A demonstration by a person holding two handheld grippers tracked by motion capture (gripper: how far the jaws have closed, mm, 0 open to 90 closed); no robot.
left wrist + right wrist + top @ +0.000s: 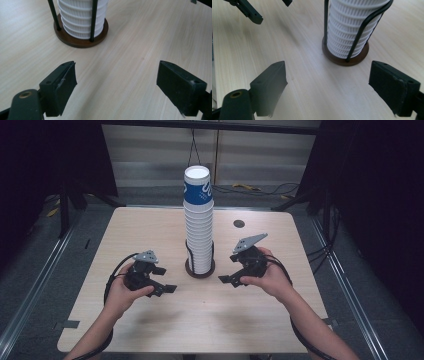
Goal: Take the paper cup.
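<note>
bench (150,330): light wood top, rounded corners, small dark round disc (239,223) on it at 1 o'clock from the stack.
cup stack (199,225): tall column of ribbed white cups, top one (198,184) blue with white print; stands upright at bench centre, slightly toward the far edge.
holder (200,271): round dark-brown base with thin black upright rods (93,17) around the lowest cups; stack sits inside the rods.
left claw (170,289): held in the person's left hand, at 8 o'clock from the holder, near it but not touching. Jaws wide apart, nothing between them, bare bench under them in the left gripper view.
right claw (227,280): held in the right hand, at 4 o'clock from the holder, close beside the base, no contact. Jaws wide apart, empty; the right gripper view has the holder base (342,60) just ahead, between the jaw tips and off to the right.
claws vs stack: one on each side, both pointing inward toward the base.
</note>
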